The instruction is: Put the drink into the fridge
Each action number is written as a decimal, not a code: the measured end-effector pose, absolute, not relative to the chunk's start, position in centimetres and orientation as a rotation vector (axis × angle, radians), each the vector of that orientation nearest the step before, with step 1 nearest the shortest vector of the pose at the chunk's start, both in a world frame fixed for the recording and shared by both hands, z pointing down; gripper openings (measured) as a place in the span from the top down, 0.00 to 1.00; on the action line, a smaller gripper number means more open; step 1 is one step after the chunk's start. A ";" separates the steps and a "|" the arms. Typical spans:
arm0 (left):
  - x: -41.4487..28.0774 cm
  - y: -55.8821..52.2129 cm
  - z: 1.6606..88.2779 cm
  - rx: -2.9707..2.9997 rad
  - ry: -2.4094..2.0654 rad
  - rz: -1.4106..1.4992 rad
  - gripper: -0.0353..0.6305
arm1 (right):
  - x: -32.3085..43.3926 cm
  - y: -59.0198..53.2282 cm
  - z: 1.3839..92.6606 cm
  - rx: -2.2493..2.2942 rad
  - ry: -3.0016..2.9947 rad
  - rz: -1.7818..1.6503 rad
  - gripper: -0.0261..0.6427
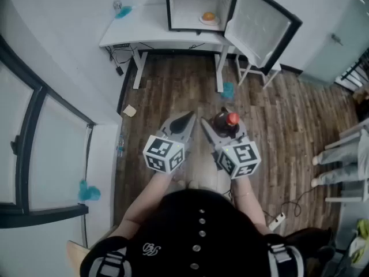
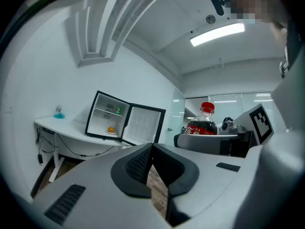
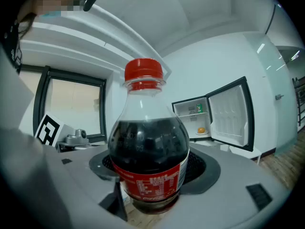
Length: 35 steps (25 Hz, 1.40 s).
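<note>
Red-label cola bottle (image 3: 147, 151) pinched by right hand-held gripper (image 1: 219, 130); left hand-held gripper (image 2: 151, 147) pressed together

my room is evenly bright from a ceiling light strip (image 2: 217, 34), and shadows are soft. both my gripper views bow hard at the edges, with dark corners; the head view is slightly soft.

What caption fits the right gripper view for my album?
The right gripper holds a red-capped plastic cola bottle between its jaws; open black mini fridge beyond.
</note>
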State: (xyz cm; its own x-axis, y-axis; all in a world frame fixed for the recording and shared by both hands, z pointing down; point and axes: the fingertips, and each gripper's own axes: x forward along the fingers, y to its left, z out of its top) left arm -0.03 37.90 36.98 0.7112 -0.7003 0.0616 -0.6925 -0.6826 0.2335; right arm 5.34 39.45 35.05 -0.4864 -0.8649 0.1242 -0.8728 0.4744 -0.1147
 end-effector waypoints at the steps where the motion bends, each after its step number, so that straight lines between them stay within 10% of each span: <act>1: -0.2 38.0 36.9 2.674 -1.113 -0.053 0.94 | 5.2 39.5 35.0 1.560 -2.654 0.245 0.48; 35: 2.8 33.0 36.2 2.712 -1.177 0.011 0.94 | 7.7 33.9 34.1 1.544 -2.658 0.182 0.48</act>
